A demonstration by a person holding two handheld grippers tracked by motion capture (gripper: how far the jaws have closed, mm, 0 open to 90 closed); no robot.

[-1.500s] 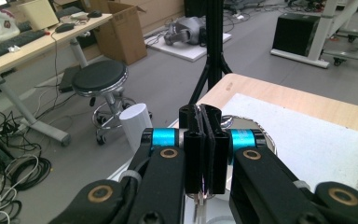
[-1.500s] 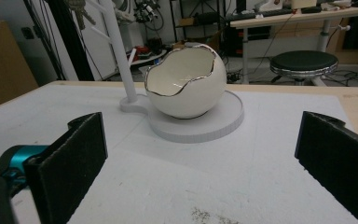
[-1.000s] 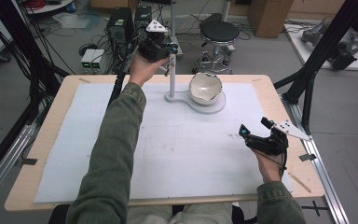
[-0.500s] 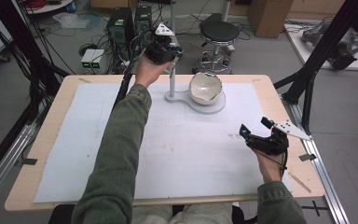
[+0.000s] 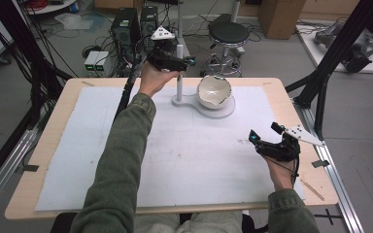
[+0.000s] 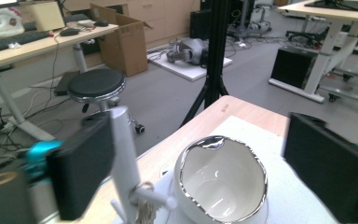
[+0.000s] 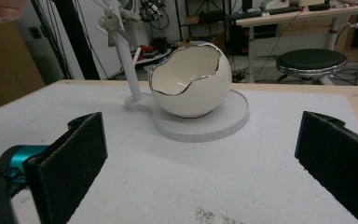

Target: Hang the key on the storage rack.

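A white egg-shaped bowl (image 5: 213, 92) with a silver rim sits on a round white base (image 5: 226, 112). A thin white post (image 5: 178, 80) rises beside it. My left gripper (image 5: 179, 62) is up at the post's top, and its jaws have just been opening. In the left gripper view they stand wide open (image 6: 205, 177), with the post (image 6: 123, 154) close to the left pad and untouched. Keys (image 6: 142, 210) hang from a peg on the post. My right gripper (image 5: 263, 133) rests low at the table's right, open (image 7: 205, 158) and empty, facing the bowl (image 7: 191, 86) and the keys (image 7: 109, 23).
A white sheet (image 5: 184, 155) covers most of the wooden table (image 5: 53, 145). A black stool (image 5: 228, 34) and computer cases (image 5: 126, 24) stand on the floor beyond the far edge. A black stand leg (image 5: 320, 87) rises at the right.
The left gripper has shifted slightly at the top of the post. The right hand has not moved.
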